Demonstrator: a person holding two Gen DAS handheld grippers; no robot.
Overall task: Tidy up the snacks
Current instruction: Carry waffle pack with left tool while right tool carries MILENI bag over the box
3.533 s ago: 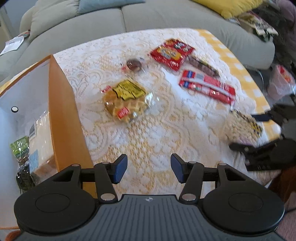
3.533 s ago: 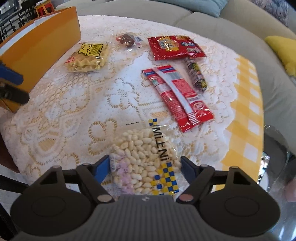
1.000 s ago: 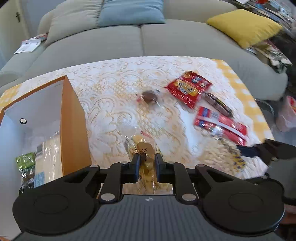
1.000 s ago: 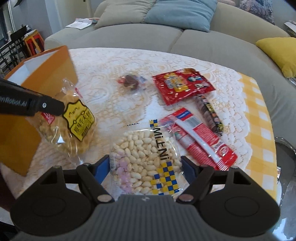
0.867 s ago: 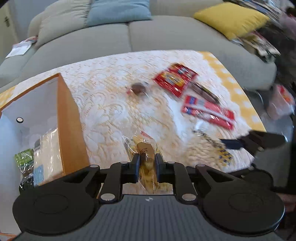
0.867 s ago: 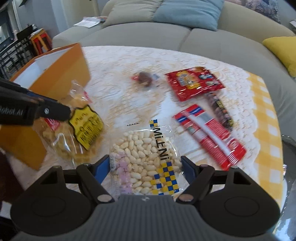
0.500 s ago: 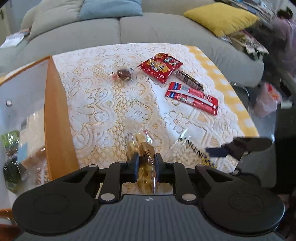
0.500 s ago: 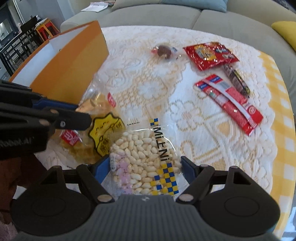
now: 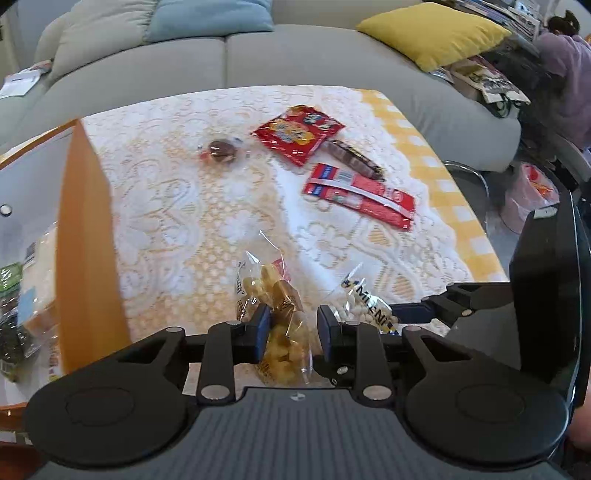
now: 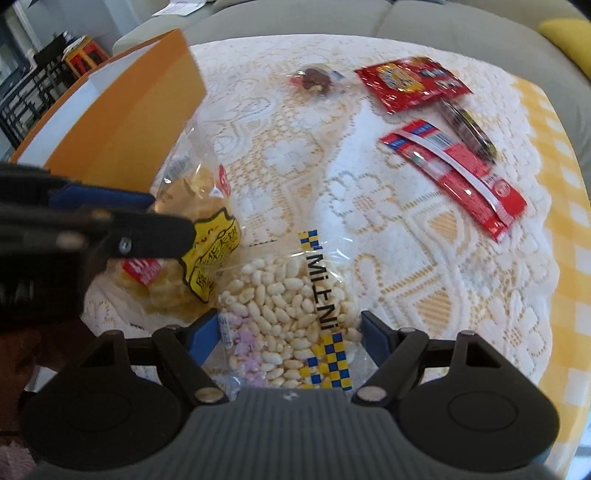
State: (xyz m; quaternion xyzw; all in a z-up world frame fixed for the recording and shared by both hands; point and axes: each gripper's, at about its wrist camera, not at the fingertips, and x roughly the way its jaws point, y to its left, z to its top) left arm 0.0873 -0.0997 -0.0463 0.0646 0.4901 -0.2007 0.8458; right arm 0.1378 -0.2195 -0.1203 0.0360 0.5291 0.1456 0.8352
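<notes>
Grey sofa cushions [image 9: 177, 59] fill the far side of the room, with a blue pillow [image 9: 207, 14] and a yellow pillow [image 9: 432, 29] on them, and in front stands a table under a white lace cloth [image 9: 207, 206] with a yellow checked edge on the right. An orange box [image 9: 86, 236] stands open at the table's left side, with packets lying inside it. The left gripper [image 9: 291, 326] points steeply down at the near edge of the table; its jaws are opening, and the clear waffle bag [image 9: 277, 314] stands between the blue pads, the left pad at the wrapper and a gap showing at the right pad. In the right wrist view this bag, with its yellow label, sits just right of the box's near corner. The right gripper [image 10: 288, 332] has its jaws spread wide around the puffed-rice bag [image 10: 291, 306], the pads at the bag's two sides; whether they press on it I cannot tell. The two bags touch at their near edges. Farther off lie a small chocolate snack [image 9: 221, 151], a square red packet [image 9: 297, 134], a dark candy bar [image 9: 354, 158] and a long red packet [image 9: 360, 195], all flat on the cloth and well apart from both grippers.
</notes>
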